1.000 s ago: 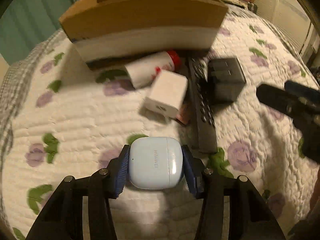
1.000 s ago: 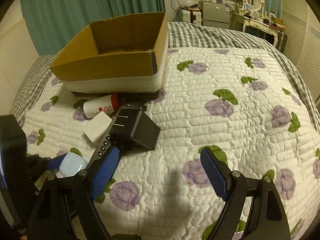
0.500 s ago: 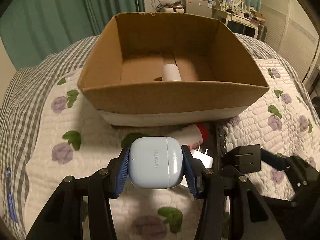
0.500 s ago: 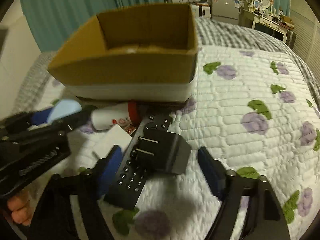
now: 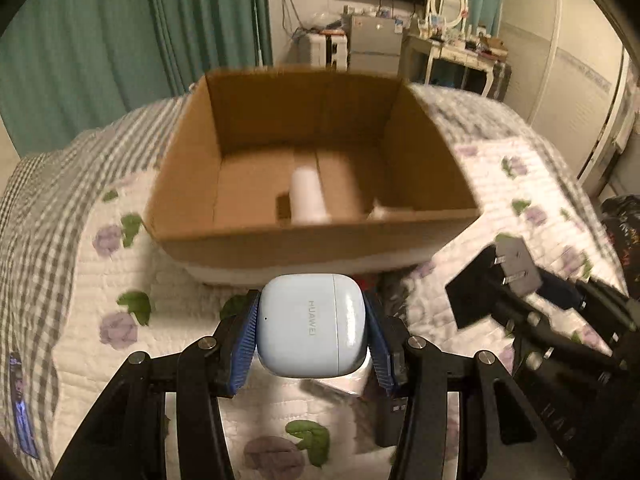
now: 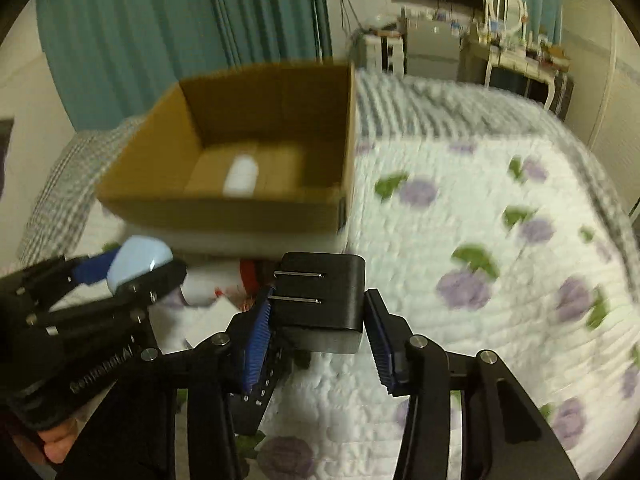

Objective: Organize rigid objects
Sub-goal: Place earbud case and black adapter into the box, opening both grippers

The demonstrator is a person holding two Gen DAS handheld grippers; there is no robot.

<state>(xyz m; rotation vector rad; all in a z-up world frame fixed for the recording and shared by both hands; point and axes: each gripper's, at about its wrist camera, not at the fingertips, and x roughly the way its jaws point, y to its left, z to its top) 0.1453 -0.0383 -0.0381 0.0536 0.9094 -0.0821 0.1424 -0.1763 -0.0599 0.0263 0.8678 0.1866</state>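
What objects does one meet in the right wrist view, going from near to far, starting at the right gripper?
Right gripper → black plug adapter with two metal prongs held in it → open brown cardboard box → white cylindrical bottle lying inside the box → teal curtains behind the bed.

cardboard box [image 5: 312, 240] motion-blurred, white cylinder [image 5: 308, 196] inside indistinct, remote [image 6: 256, 384] mostly hidden

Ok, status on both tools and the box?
Left tool shut on earbud case, right tool shut on black charger. Both short of the box. White bottle inside. Path clear.
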